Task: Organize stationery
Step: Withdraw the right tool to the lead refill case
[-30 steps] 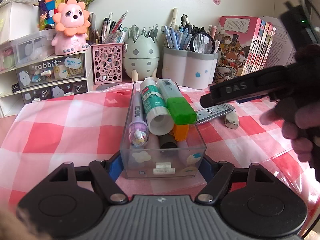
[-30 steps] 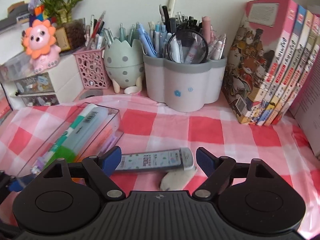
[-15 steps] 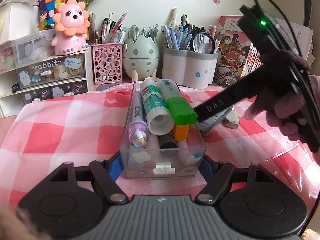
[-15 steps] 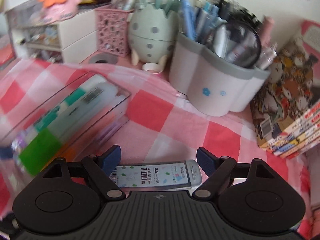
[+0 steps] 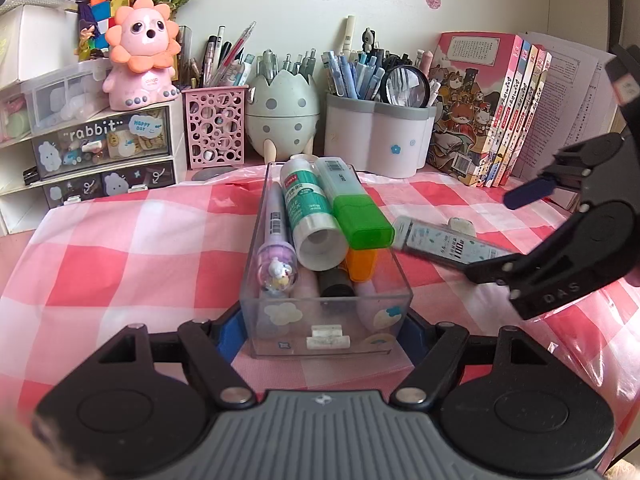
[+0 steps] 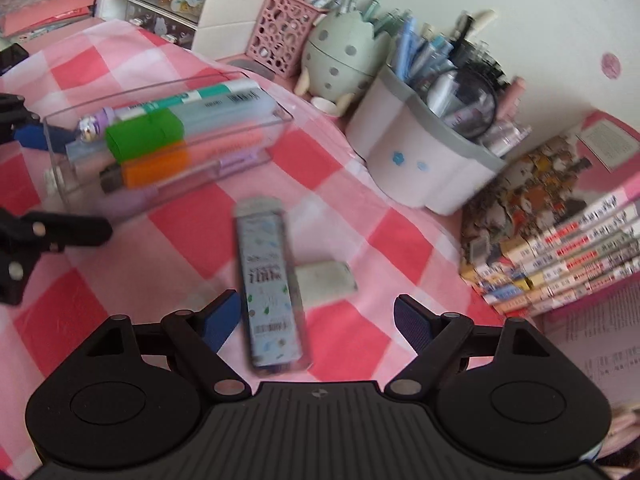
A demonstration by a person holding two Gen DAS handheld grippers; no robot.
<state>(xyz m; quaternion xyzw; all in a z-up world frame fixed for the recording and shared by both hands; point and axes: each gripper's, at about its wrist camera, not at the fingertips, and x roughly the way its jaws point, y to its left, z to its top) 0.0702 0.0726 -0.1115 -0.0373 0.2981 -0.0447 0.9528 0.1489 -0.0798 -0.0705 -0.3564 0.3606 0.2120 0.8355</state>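
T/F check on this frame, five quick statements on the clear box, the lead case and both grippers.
1. The left gripper is shut on the clear box. True.
2. The lead case is already in the box. False: it lies on the checked cloth beside the box.
3. The right gripper has its jaws open, either side of the lead case. True.
4. The eraser sits in the egg-shaped holder. False: it lies on the cloth next to the lead case.
5. The box is empty. False: it holds a green-capped marker, a glue stick and pens.
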